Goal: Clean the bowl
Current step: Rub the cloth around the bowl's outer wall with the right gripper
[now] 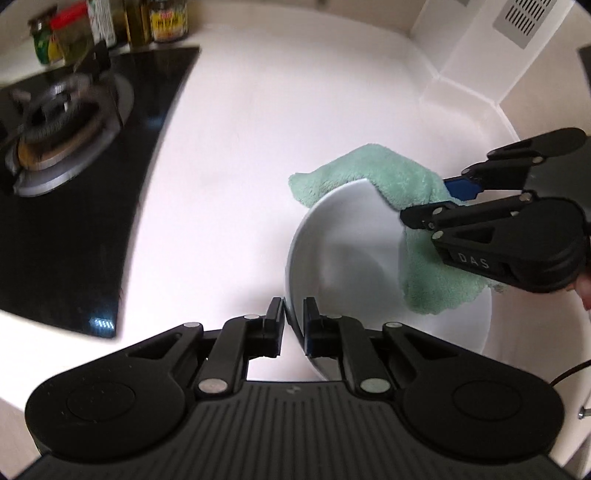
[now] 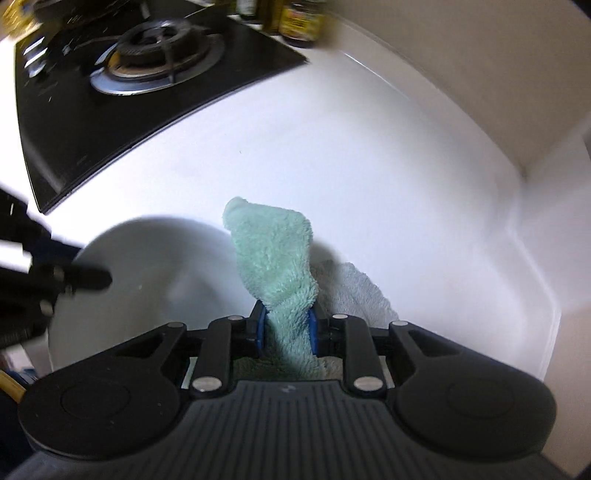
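White counter (image 1: 240, 129) lies bare past the stove (image 1: 74, 184); left gripper (image 1: 293, 325) jaws pinch the bowl (image 1: 343, 240) rim, right gripper (image 2: 286, 328) jaws clamp the cloth (image 2: 273, 251).

You've got a black glass hob (image 1: 74, 206) set into the white counter (image 1: 240, 122) toward its far left corner. Its gas burner (image 1: 55, 122) sits ringed by a metal pan support, blurred in both views. Behind the hob, along the counter's back edge, you see jars and bottles (image 1: 168, 22) in a row, labels unreadable. A grey vent grille (image 1: 524, 18) sits on the wall at upper right.
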`<state>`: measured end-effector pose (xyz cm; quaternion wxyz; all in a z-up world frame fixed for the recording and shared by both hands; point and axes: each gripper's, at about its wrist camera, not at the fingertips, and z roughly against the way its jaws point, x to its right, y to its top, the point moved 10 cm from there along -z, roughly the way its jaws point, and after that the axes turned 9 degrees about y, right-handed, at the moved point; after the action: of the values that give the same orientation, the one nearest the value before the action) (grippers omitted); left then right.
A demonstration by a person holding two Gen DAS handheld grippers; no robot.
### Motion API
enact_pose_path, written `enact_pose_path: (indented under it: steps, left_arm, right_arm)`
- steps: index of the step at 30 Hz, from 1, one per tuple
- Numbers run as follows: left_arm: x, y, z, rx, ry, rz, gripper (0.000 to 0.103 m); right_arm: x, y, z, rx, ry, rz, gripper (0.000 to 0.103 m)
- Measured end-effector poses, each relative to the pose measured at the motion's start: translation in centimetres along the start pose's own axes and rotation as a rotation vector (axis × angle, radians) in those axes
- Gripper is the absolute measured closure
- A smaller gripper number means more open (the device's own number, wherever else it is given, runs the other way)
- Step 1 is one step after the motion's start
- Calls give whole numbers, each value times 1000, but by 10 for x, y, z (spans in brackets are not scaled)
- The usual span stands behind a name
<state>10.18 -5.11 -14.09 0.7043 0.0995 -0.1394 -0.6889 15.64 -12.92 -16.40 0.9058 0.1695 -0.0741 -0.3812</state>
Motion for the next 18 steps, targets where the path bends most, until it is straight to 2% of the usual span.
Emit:
enact_pose_path:
  steps: [2, 3, 5, 7, 8, 10, 13, 16, 17, 18]
  left_arm:
    - [0, 2, -9, -9, -27, -23, 93]
    - [1, 5, -12, -6, -31, -49, 93]
    - [3, 10, -15, 20, -8, -112, 94]
    - [5, 14, -15, 61, 34, -180, 94]
    - [6, 16, -16, 77, 49, -203, 94]
    - [7, 19, -17, 92, 43, -236, 94]
    - [6, 23, -20, 105, 39, -260, 94]
    - [-1, 30, -23, 117, 39, -243, 92]
    - [-1, 33, -24, 118, 36, -232, 92]
    - [-2, 35, -24, 120, 36, -222, 93]
  right_arm:
    - [-5, -9, 3, -2, -2, 40, 83]
    - [-11, -11, 3, -8, -8, 141, 82]
    - [-27, -18, 3, -30, -19, 429, 78]
    - [-41, -21, -1, -55, -19, 765, 77]
    - [-44, -17, -4, -55, -5, 877, 77]
    - [-52, -6, -6, -39, 45, 1006, 77]
    - [-72, 16, -8, 15, 166, 1073, 77]
    - [-85, 28, -18, -4, 272, 1041, 78]
    - [-81, 31, -19, -6, 267, 993, 79]
    - [-71, 36, -20, -5, 249, 884, 81]
